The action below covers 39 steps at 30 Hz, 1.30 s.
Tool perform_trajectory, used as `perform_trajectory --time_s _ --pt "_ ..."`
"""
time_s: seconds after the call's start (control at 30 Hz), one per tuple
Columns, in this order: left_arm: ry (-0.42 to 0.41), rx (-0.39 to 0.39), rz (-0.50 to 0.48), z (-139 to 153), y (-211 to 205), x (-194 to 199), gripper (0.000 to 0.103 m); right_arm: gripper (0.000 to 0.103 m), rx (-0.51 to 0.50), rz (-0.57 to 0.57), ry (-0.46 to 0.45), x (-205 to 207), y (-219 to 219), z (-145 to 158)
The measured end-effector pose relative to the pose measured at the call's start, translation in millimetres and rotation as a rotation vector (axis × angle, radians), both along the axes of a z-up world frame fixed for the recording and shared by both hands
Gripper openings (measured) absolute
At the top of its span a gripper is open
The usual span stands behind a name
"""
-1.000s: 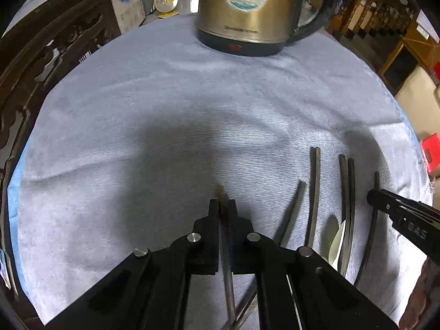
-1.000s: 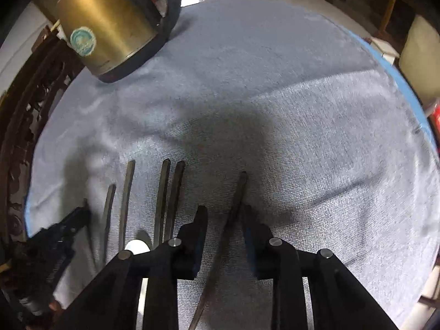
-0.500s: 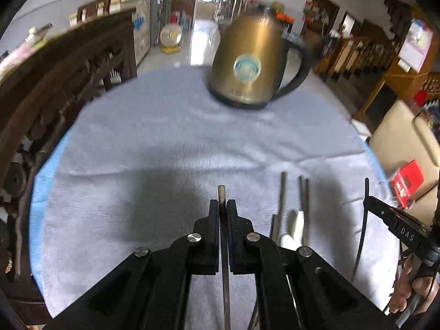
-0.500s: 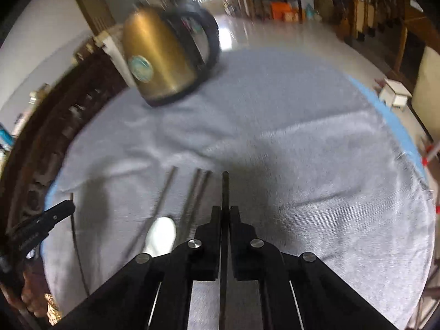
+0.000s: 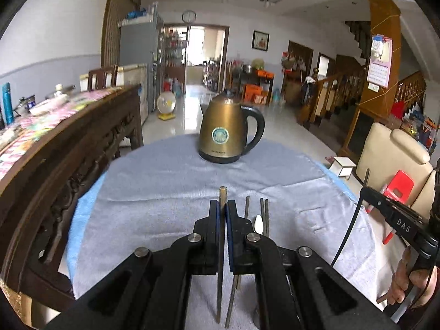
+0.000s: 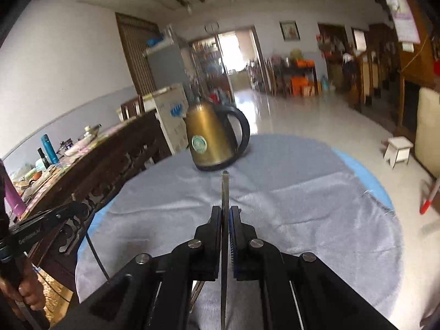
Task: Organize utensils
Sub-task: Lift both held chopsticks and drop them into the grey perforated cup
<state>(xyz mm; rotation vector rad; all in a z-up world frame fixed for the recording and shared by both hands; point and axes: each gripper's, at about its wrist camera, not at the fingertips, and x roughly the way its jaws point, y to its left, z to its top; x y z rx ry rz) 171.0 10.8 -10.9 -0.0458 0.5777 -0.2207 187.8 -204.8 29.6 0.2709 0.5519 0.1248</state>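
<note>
Left wrist view: a second ago the camera looked down on the grey cloth (image 5: pixel 165 192); now the room and ceiling fill the upper frame, so the left gripper (image 5: pixel 222 209) has lifted and tilted up. Its jaws are clamped on a thin dark utensil handle (image 5: pixel 221 233), held throughout. The remaining utensils (image 5: pixel 262 214) lie on the cloth just right of the fingers, the brass kettle (image 5: pixel 228 134) beyond at centre. The right gripper (image 5: pixel 368 192) shows at the right edge.

Right wrist view: a second ago the jaws straddled a flat handle, apart; now they are pinched on it, and the flat utensil (image 6: pixel 225 206) runs up the frame centre toward the kettle (image 6: pixel 214 140). Likely both pieces are being carried to a new spot; none is visible.
</note>
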Motion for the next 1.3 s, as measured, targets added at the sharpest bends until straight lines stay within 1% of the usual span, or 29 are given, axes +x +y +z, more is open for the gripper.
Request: perform_trajectory --time_s 0.1,0.2,0.37,0.47,0.53,0.6,0.67,0.77,0.9,1.03,1.1,1.2,1.3 --pt "-0.033 -0.011 -0.01 13 -1 -16 0.005 0.006 -0.023 -0.012 -0.051 -19 2 12" --pt "-0.072 -0.016 -0.025 34 -3 -30 0.005 0.006 -0.031 -0.013 -0.104 -37 4 34" --pt "-0.179 -0.033 -0.064 84 -10 -56 0.005 0.006 -0.019 -0.014 -0.212 -62 5 75" --pt "-0.226 -0.048 -0.097 107 -16 -70 0.005 0.006 0.001 -0.009 -0.276 -75 9 97" --pt "-0.243 -0.065 -0.119 118 -20 -76 0.005 0.006 0.02 -0.003 -0.312 -82 12 108" --pt "-0.242 -0.082 -0.141 124 -26 -79 0.005 0.006 0.031 0.01 -0.332 -85 19 114" --pt "-0.237 -0.085 -0.148 121 -30 -81 0.005 0.006 0.038 0.019 -0.337 -86 24 116" --pt "-0.189 -0.095 -0.145 102 -37 -77 0.005 0.006 0.054 0.034 -0.314 -83 34 105" --pt "-0.084 -0.102 -0.119 62 -38 -66 0.005 0.006 0.036 0.05 -0.262 -79 46 79" --pt "0.052 -0.108 -0.086 25 -38 -56 0.005 0.007 0.012 0.061 -0.209 -74 54 55" --pt "0.102 -0.09 -0.059 13 -37 -56 0.005 0.007 0.012 0.069 -0.185 -73 53 47" --pt "0.127 -0.039 -0.012 5 -38 -61 0.005 0.007 0.009 0.086 -0.158 -75 53 38" --pt "0.146 0.013 0.021 0 -39 -69 0.015 0.008 0.015 0.116 -0.118 -77 51 29"
